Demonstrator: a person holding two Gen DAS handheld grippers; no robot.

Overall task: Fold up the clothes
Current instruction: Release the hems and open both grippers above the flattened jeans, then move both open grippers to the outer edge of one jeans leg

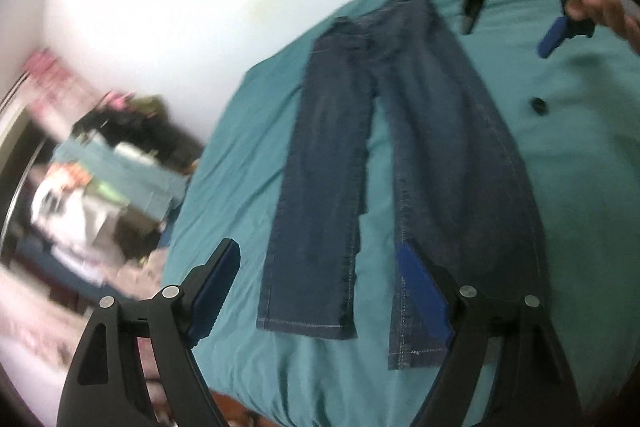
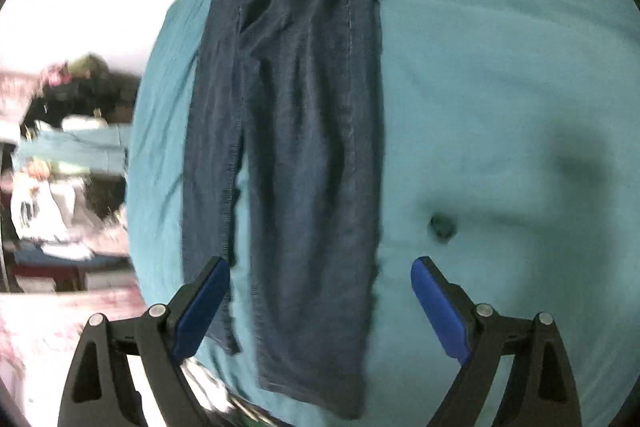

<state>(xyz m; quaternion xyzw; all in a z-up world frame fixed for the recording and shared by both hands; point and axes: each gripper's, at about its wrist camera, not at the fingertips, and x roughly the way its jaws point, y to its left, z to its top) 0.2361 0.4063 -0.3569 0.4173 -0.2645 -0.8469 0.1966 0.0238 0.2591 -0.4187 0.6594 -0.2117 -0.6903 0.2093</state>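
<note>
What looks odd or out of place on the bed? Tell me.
One small dark object lies alone on the teal bedsheet, right of the jeans. It is too blurred to identify. The jeans lie flat, legs slightly apart, untouched by the open left gripper or the open right gripper.

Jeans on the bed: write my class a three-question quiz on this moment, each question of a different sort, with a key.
1. True or false: the jeans lie spread flat on the teal bed cover, both legs side by side.
2. Multiple choice: the left tool is A) shut on a hem, B) open above the leg ends, C) out of view.
3. Fill in: beside the jeans, on the cover, sits a small dark ___ object.

Key
1. True.
2. B; the right tool is open too, holding nothing.
3. Round.
</note>
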